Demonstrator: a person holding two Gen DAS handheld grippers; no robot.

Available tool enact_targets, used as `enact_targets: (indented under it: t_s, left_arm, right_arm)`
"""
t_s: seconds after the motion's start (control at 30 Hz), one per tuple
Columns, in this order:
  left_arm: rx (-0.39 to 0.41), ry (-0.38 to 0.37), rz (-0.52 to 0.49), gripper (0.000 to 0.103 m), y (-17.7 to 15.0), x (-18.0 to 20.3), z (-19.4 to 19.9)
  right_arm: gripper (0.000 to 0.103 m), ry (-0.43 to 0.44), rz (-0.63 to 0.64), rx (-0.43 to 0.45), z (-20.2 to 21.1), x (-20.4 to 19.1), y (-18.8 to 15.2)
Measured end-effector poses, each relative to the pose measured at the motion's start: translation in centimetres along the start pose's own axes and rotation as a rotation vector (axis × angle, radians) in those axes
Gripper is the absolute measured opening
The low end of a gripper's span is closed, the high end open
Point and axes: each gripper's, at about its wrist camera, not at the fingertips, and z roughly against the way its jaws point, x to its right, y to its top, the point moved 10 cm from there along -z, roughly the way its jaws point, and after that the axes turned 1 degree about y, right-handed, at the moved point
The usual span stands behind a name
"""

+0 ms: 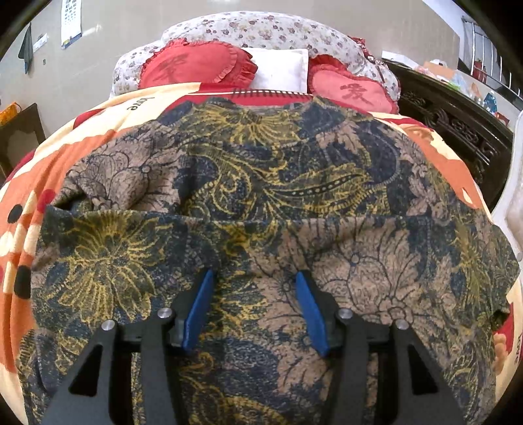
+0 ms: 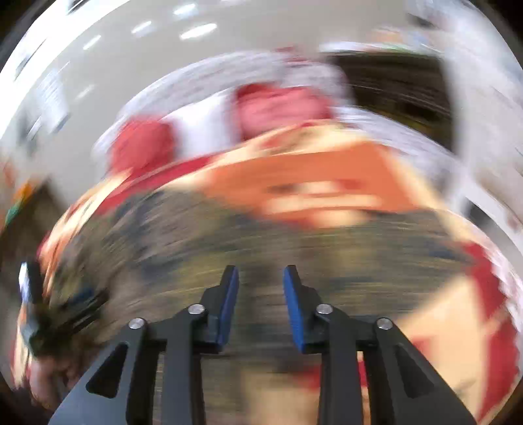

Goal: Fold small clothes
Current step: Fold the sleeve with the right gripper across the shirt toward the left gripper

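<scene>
Left gripper (image 1: 253, 278) sits low over the cloth, blue pads (image 1: 199, 307) spread wide apart with nothing pinched between them, only printed fabric showing in the gap. Under it and all round it lies the garment (image 1: 261, 196), spread over the bed: a tan ground with dark navy patches, mustard-yellow scrollwork and big outlined flowers. A fold edge (image 1: 228, 217) runs across the middle from side to side, the near layer lying on top of the far one, with a small dark pocket of shadow at its left end. The surface is rumpled, not flat. Beneath the garment, an orange, cream and red bedspread (image 1: 29, 202) peeks out on both sides. Further back, two red heart cushions (image 1: 196, 65) flank a white pillow (image 1: 281, 70), against a flowered quilt roll (image 1: 261, 29).

Over to the right wrist view, heavily smeared. Right gripper (image 2: 261, 278) has its fingers parted with a clear gap, holding nothing. The same dark patterned garment (image 2: 228, 235) streaks beneath it, the orange bedspread (image 2: 310, 170) just beyond.
</scene>
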Motion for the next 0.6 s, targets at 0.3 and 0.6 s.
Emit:
enact_targets:
  t_s: [0.3,0.6]
  left_arm:
    - [0.0,0.008,-0.004,0.057,-0.1,0.0,0.0]
    - [0.0,0.018,-0.007,0.058,-0.1,0.1,0.0]
  right_arm:
    - [0.033,0.239,-0.868,0.006,-1.8,18.2,-1.8]
    - [0.031,0.271,-0.908,0.021,-5.0,18.1,-0.2]
